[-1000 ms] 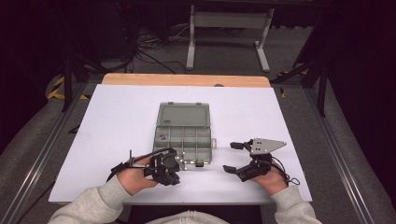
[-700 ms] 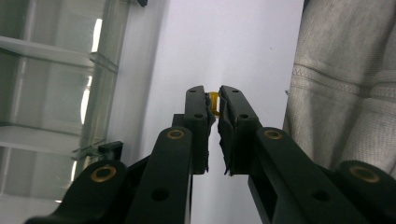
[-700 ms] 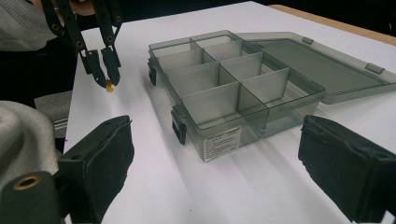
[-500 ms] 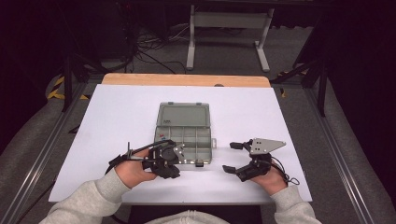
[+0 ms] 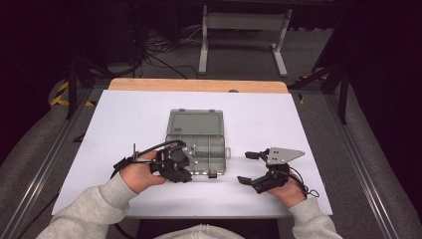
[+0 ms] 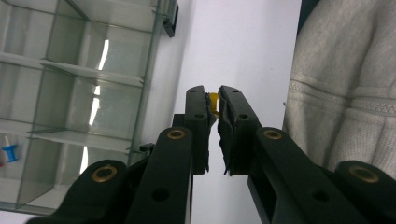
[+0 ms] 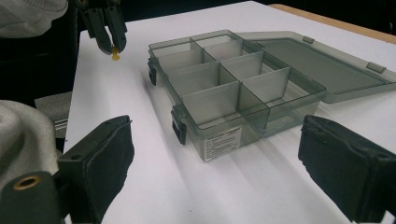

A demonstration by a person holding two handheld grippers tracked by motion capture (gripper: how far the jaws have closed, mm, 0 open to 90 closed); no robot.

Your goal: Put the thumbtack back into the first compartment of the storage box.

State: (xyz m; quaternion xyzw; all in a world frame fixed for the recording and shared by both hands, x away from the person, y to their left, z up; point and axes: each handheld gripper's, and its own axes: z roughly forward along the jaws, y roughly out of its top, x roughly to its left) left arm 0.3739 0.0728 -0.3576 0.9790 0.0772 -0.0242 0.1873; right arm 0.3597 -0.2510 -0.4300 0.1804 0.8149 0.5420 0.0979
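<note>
Left gripper (image 6: 213,105): its jaws are pressed nearly together on a small yellow pin (image 6: 214,100), pinched at the very tips; in the right gripper view the same gripper (image 7: 113,44) hangs tips-down with the yellow pin (image 7: 115,55) poking out below them, just above the white table top.

Yellow pin: held off the table, to the side of the organiser box near its front latch – outside every compartment.

Right gripper (image 7: 219,163): jaws spread wide with nothing between the pads; in the high view it (image 5: 249,168) rests low over the table to the right of the box, well apart from it, in the person's right hand (image 5: 286,191).

Organiser box (image 5: 199,149): grey, see-through plastic, lid (image 5: 195,122) folded flat back on the far side; it sits mid-table with its front edge toward the person.

Compartments: dividers split the tray into a grid; in the left gripper view a small blue pin (image 6: 9,152) lies in one compartment at the frame's left edge – the other cells seen there look bare.

Left hand (image 5: 139,172): wraps the left gripper at the box's near-left corner, the gripper's black body overlapping that corner in the high view.

Table (image 5: 124,119): white sheet over a wooden top, a strip of wood showing along the far edge.

Sleeves (image 5: 84,211): light grey, coming in from the bottom of the high view.
</note>
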